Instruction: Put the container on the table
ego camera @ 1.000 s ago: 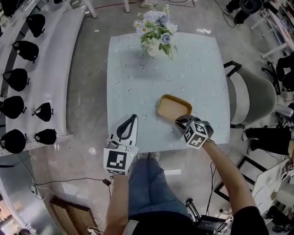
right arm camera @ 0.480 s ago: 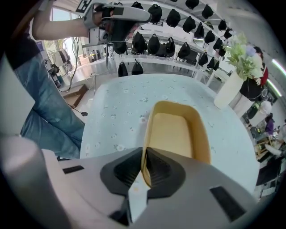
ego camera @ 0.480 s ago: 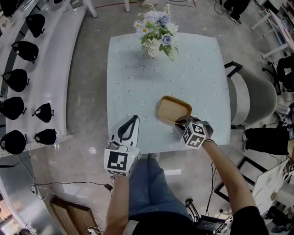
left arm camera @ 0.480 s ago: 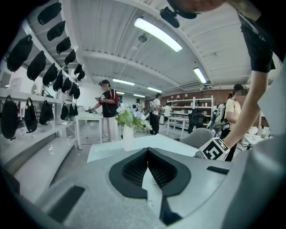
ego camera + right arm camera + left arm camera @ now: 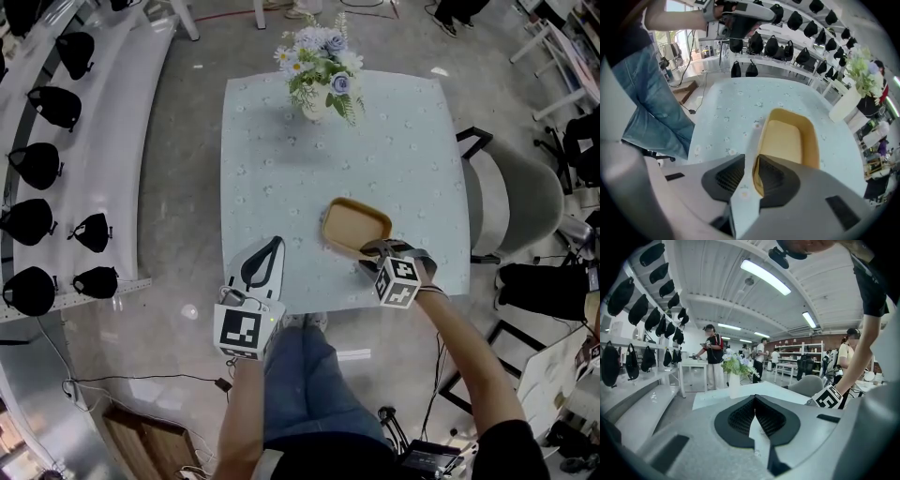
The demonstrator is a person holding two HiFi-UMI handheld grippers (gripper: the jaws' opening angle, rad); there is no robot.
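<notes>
A shallow tan container (image 5: 354,225) lies flat on the pale blue flowered table (image 5: 281,150), right of the middle and near the front edge. My right gripper (image 5: 371,251) is at its near corner. In the right gripper view the jaws stand a little apart: the container's (image 5: 787,138) rim lies against the right pad, and tablecloth shows in the gap to the left pad, so the right gripper (image 5: 751,161) is open. My left gripper (image 5: 275,241) hovers over the table's front left edge. Its tips meet with nothing between them (image 5: 754,399).
A white vase of flowers (image 5: 321,70) stands at the table's far side. A grey chair (image 5: 511,202) is at the right. White shelves with several black bags (image 5: 37,159) run along the left. People stand far off in the left gripper view.
My right gripper has drawn back slightly toward me from the container's corner. The container and the left gripper have stayed where they were.
</notes>
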